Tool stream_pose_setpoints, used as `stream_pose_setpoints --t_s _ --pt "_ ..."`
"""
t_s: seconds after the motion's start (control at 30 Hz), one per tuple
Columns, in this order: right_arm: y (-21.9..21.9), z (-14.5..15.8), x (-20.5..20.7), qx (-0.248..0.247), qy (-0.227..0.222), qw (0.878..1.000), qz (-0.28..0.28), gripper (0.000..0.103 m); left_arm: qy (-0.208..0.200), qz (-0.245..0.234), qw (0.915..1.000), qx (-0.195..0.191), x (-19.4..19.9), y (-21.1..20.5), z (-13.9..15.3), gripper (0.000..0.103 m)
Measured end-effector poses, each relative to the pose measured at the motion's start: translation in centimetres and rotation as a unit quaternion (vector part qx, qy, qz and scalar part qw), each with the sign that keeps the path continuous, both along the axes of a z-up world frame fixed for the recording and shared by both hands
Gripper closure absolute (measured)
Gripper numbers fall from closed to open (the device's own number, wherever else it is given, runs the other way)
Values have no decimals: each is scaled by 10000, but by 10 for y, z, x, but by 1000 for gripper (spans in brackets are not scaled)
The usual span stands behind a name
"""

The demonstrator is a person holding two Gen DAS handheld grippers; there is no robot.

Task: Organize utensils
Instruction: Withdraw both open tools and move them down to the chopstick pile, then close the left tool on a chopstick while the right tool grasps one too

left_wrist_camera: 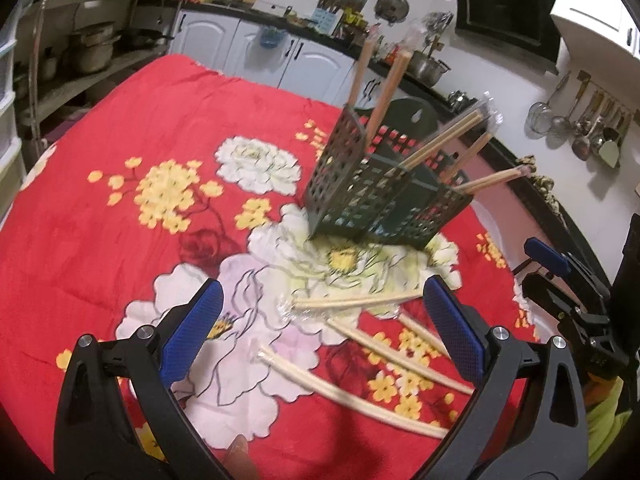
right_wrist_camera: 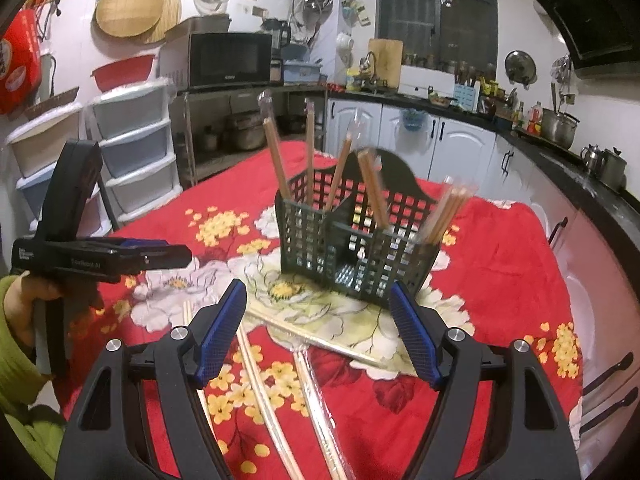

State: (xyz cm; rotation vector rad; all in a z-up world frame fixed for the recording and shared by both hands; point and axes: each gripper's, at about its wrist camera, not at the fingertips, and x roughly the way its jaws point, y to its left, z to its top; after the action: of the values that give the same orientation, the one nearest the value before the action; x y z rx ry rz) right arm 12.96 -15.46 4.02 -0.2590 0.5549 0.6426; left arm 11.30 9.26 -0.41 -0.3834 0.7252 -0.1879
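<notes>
Both tools are hanging over the near part of the surface, which is draped in a red flowered cloth, and both are standing with their blue pads apart and nothing between them. The left tool is framing the wrapped pairs of chopsticks lying loose on the cloth; the right tool is doing the same from its side, and in its view the left tool is showing at the left edge, gripped in a hand with a green sleeve.

The green slotted basket is sitting at the middle of the surface, beyond the tools, with an inner wall splitting it into compartments. That seems to be why the sorted chopsticks are standing in it: they are resting bottom end down and leaning against the walls, long axes steep, tops fanning out to the left and right. One clear-wrapped bundle is tilting out of the right compartment.

The loose chopsticks are lying flat, still unsorted by the look of it. In the left view one pair is running from middle near the tool down toward the right; another pair is lying almost crosswise just near the basket's base. In the right view two pairs are running lengthwise, near to far, between the pads, so a pinch across their width looks the likeliest next grip.
</notes>
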Motion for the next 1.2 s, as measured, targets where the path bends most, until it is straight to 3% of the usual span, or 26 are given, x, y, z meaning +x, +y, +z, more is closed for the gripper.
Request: stream_pose_setpoints --t_s 0.3,0.43,0.6,0.97,1.2 --pt "15 -33 6 -403 473 9978 233 57 397 137 9991 -100 -1 12 -24 12" --pt "18 -53 14 -695 743 9946 226 65 562 27 9982 -212 -1 12 -32 38" --pt "21 -72 24 -904 1081 9897 259 73 780 -79 9964 -323 -2 8 -42 53" --pt "37 -96 43 -1062 1547 9814 401 75 1093 -13 9924 -566 1 11 -59 53" --pt "41 -100 52 -1078 1686 9789 408 77 1062 -53 9934 -425 6 5 -59 54"
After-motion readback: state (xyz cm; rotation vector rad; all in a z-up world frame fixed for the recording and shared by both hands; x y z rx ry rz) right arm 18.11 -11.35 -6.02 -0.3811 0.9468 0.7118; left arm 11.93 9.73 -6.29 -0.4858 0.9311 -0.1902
